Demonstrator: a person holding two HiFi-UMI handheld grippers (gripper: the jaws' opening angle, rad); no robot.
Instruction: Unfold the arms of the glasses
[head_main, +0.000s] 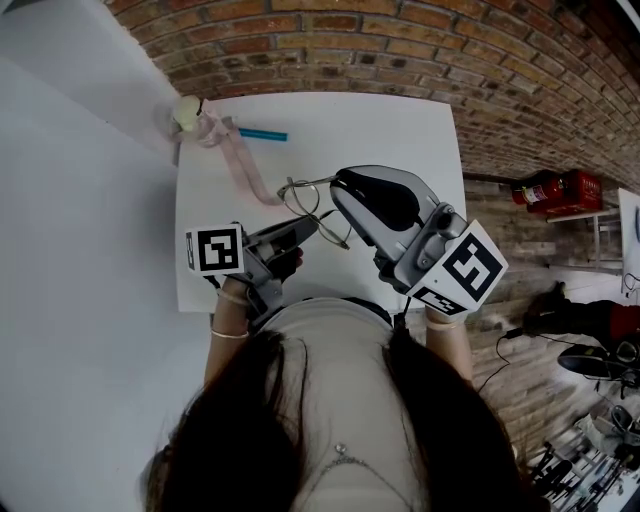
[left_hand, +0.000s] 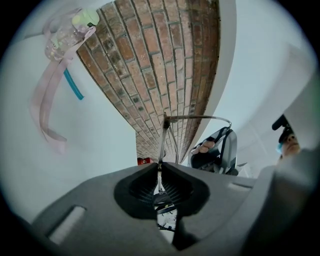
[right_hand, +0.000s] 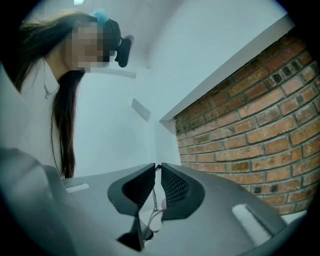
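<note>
Left gripper (head_main: 300, 231) and right gripper (head_main: 341, 186) are meeting over the white table (head_main: 400, 135) in the head view, and I am holding the thin wire-framed glasses (head_main: 313, 204) between them. My left tool is coming at the frame from the near left and my right one from the near right. A pale bottle with a pink strap (head_main: 205, 128) and a blue stick (head_main: 262, 134) are lying at the table's far left corner, well apart from the glasses.

In the left gripper view, my left gripper (left_hand: 159, 169) is pressing its jaws together on a thin metal part of the glasses (left_hand: 164, 132), which is running up out of the jaws to a corner where a wire arm is branching off rightward. The right gripper (left_hand: 221, 150) is showing just beyond.

In the right gripper view, my right gripper (right_hand: 157, 169) is pinching a slim metal piece of the glasses (right_hand: 151, 212), its jaws nearly touching, with a brick wall (right_hand: 250, 125) behind.
</note>
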